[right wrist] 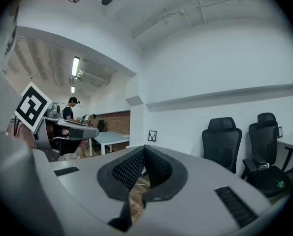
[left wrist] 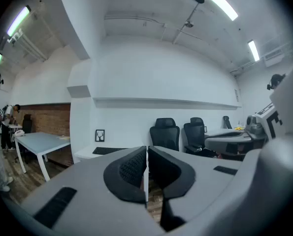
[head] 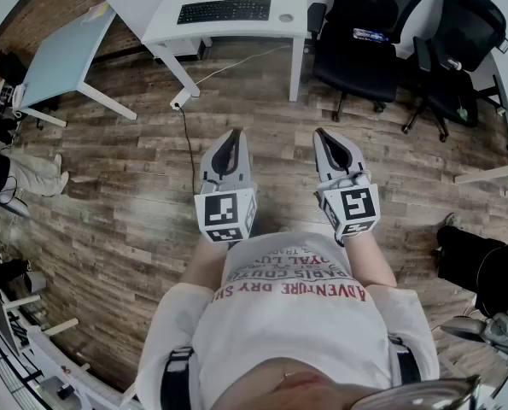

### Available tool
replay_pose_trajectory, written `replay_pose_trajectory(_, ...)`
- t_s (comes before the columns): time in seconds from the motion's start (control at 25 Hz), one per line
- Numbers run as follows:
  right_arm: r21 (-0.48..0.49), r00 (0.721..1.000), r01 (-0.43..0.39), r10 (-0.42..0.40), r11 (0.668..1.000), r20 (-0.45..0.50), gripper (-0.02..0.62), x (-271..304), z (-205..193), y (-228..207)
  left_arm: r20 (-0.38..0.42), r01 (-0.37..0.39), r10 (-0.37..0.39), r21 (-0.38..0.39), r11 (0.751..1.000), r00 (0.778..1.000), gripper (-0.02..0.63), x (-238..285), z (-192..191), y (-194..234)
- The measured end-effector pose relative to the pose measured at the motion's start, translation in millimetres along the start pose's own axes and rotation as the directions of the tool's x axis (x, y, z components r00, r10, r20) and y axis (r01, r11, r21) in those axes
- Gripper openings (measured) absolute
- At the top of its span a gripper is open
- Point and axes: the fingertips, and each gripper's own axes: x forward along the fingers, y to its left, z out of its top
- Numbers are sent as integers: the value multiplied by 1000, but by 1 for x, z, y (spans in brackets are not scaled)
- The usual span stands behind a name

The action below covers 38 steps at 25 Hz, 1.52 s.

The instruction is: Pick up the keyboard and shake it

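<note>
The room is an office with a brown wood-plank floor (head: pixel 134 169) and plain white walls. I am standing on open floor, well short of the furniture.

At the far side stands a white rectangular bench (head: pixel 228 32). The flat black computer keyboard (head: pixel 224 11) lies on its top, near the middle, with a small round pale disc (head: pixel 286 17) just to its right.

I judge the task not yet started. The keyboard rests untouched on the bench, well apart from both tools. Left to do are the approach, the pickup and the shake.

The left claw (head: pixel 230 135), grey with black ribbed pads, is clenched, and its own view shows only a hairline seam between the pads. The right claw (head: pixel 326 135), of the same build, is also clenched and equally empty. Both are held side by side in front of my chest, pointing roughly level toward the far bench.

By count:
- One keyboard.
- Two claws, each with one marker cube.
- Two black high-backed office chairs, (head: pixel 364 32) and (head: pixel 463 49), to the right of the white bench.
- One pale blue bench (head: pixel 61 58) off to the far left.
- One white power strip (head: pixel 178 101) on the floor below the white bench, with one dark cable running from it toward me.
</note>
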Motion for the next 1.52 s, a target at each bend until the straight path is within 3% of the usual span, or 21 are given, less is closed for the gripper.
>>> replay_pose_trajectory(0.2, 6, 1000, 6, -6, 1000, 1, 25, 4, -4, -6, -17, 8, -8, 19, 1000, 1000, 32, 11, -3, -4)
replay_pose_trajectory(0.52, 34, 1000, -7, 6, 999, 24, 25, 18, -3, -7, -48, 15, -17, -42, 999, 999, 32, 23, -7, 4)
replay_pose_trajectory(0.76, 69, 998, -65, 64, 996, 18, 25, 41, -11, 5, -49, 8, -9, -20, 1000, 999, 32, 28, -8, 21)
replay_pose_trajectory(1.0, 63, 999, -50, 51, 997, -12, 25, 96, -16, 19, -86, -23, 18, -60, 998, 996, 32, 62, -25, 81)
replay_pose_trajectory(1.24, 39, 997, -37, 39, 999, -61, 25, 171, -15, 38, -87, 36, -45, -109, 993, 995, 32, 112, -26, 141)
replay_pose_trajectory(1.4, -6, 997, -18, 18, 1000, -75, 25, 237, -4, 50, -73, 60, -67, -97, 993, 995, 32, 151, -16, 197)
replay_pose_trajectory(1.52, 14, 997, -6, 7, 1000, -76, 25, 285, 3, 58, -58, 91, -97, -96, 991, 994, 32, 176, -7, 236)
